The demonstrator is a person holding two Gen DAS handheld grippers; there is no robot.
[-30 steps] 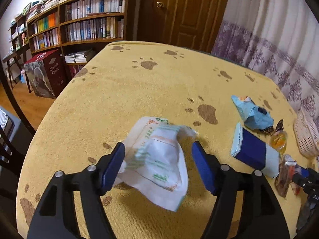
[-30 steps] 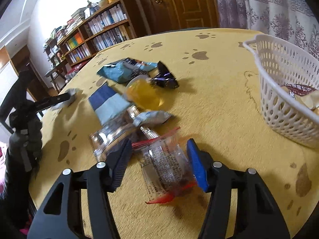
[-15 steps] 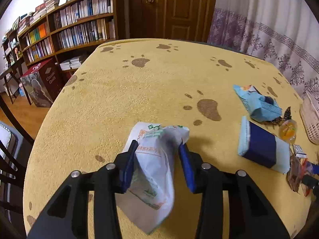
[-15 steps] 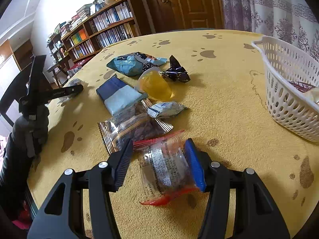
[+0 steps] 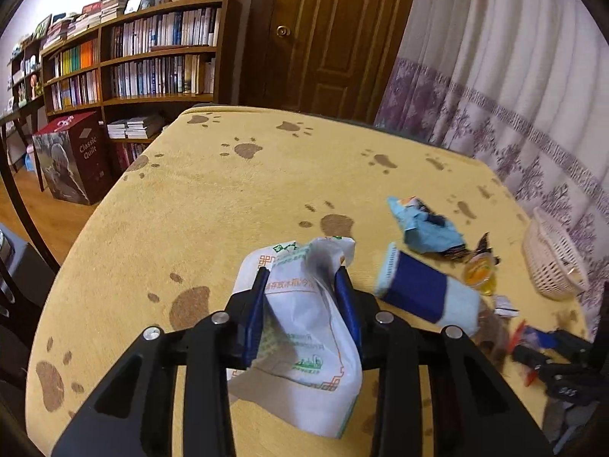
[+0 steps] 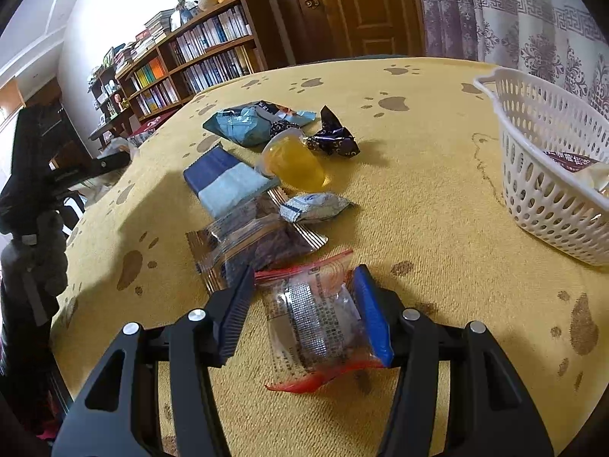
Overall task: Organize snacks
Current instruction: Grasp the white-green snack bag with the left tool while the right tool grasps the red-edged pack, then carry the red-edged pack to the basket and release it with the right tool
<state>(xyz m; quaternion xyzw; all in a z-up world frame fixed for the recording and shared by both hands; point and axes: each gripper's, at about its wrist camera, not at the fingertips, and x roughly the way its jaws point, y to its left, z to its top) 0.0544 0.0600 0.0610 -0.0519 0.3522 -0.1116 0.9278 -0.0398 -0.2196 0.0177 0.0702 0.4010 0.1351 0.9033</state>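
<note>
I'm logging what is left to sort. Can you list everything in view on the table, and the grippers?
white packet: 1, white with green and orange print, clamped in left gripper
clear red-edged packet: 1, between right gripper's fingers
clear dark-filled packets: 2, overlapping, just beyond it
blue bar: 1, navy and pale blue
small white packet: 1
jelly cup: 1, orange
dark candy: 1
light blue bag: 1
basket: 1, white, right, holds snacks
table: 1, yellow pawprint cloth
left gripper: shut
right gripper: grip unclear
</note>
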